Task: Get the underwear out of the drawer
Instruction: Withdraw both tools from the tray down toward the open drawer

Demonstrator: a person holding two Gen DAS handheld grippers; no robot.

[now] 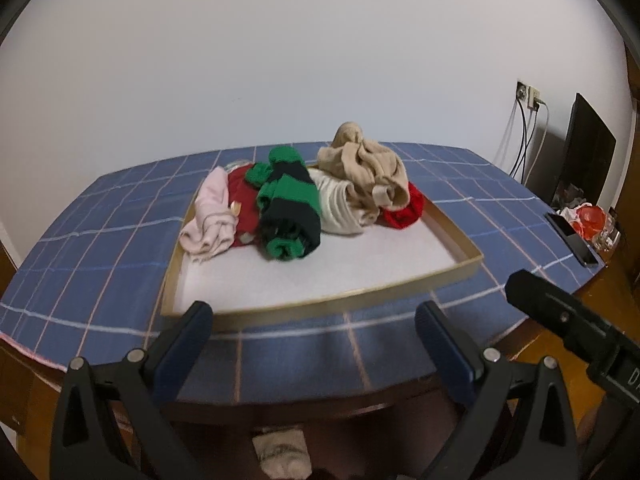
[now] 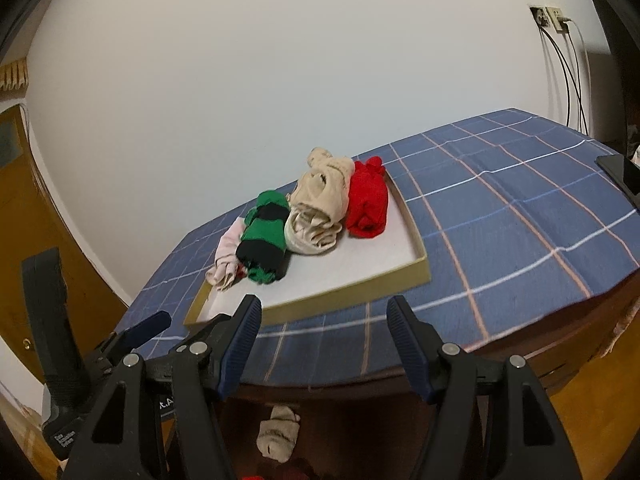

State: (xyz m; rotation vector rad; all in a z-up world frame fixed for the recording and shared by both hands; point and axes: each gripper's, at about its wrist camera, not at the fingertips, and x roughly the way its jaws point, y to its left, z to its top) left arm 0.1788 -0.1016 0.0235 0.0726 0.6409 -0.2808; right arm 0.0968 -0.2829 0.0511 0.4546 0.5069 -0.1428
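Both claws, left [image 1: 314, 334] and right [image 2: 322, 330], are held apart and empty; underwear [image 1: 290, 204] is piled in the drawer [image 1: 332, 302] ahead. Neighbouring rolls could be dragged out if snagged.

White lettering on the left gripper [image 2: 132, 332] body, seen from the right wrist, reads partly as "Data", the lines beneath too small to read; fragments ".A" and "D" appear on gripper bodies.
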